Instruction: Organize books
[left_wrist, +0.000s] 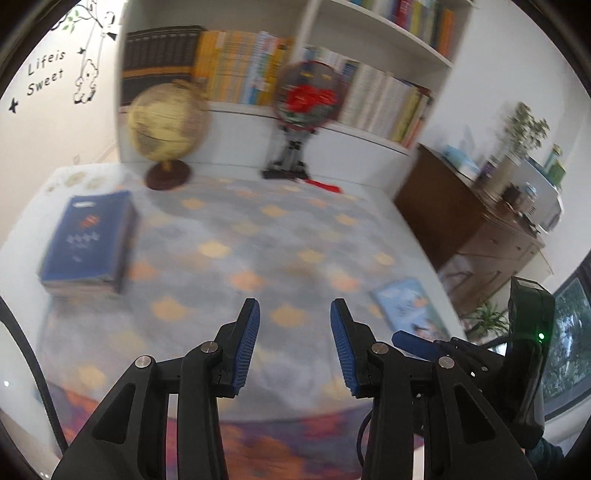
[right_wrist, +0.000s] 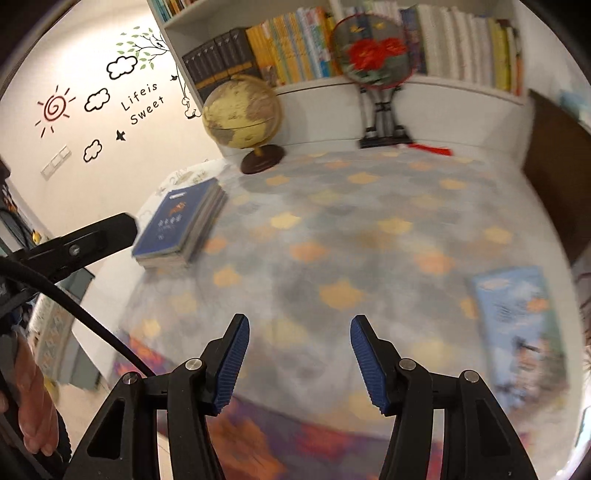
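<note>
A stack of books with a dark blue cover on top (left_wrist: 88, 240) (right_wrist: 181, 225) lies at the left side of the patterned table (left_wrist: 258, 236) (right_wrist: 351, 240). A single light blue picture book (left_wrist: 410, 306) (right_wrist: 521, 332) lies flat near the table's right edge. My left gripper (left_wrist: 295, 308) hovers open above the table's near middle, nothing between its blue pads. My right gripper (right_wrist: 297, 323) is also open and empty over the near part of the table, left of the picture book. In the left wrist view the right gripper (left_wrist: 402, 338) shows at lower right.
A globe (left_wrist: 166, 122) (right_wrist: 240, 110) and a round fan on a stand (left_wrist: 306, 96) (right_wrist: 373, 51) stand at the table's back. Behind them a white bookshelf (left_wrist: 369, 129) (right_wrist: 443, 85) holds several rows of books. A brown cabinet (left_wrist: 480, 236) stands to the right. A hand (right_wrist: 33, 398) shows at lower left.
</note>
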